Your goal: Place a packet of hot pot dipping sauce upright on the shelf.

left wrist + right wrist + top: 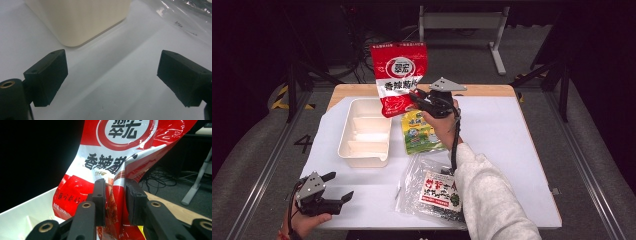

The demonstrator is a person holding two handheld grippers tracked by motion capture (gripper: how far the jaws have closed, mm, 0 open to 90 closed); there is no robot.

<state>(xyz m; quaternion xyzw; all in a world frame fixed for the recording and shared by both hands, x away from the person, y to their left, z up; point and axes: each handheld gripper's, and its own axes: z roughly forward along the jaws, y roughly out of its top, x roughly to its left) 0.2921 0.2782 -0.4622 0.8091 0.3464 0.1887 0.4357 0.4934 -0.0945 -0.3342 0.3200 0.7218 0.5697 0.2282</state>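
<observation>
Two grippers: right gripper (418, 96) pinches red snack bag (399, 76) at its edge, bag raised over white divided tray (364, 150) at tabletop (512, 145) 11 o'clock. Left gripper (339, 187) wide apart, holding nothing, 7 o'clock. Bag looks light, floppy, slick foil; crumpled side seam seems the best hold.

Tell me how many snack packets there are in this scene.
3. The red packet hangs pinched in the right claw above the white tray. The green packet lies on the table beside the tray. The clear packet lies nearer, partly under the sleeve.
</observation>
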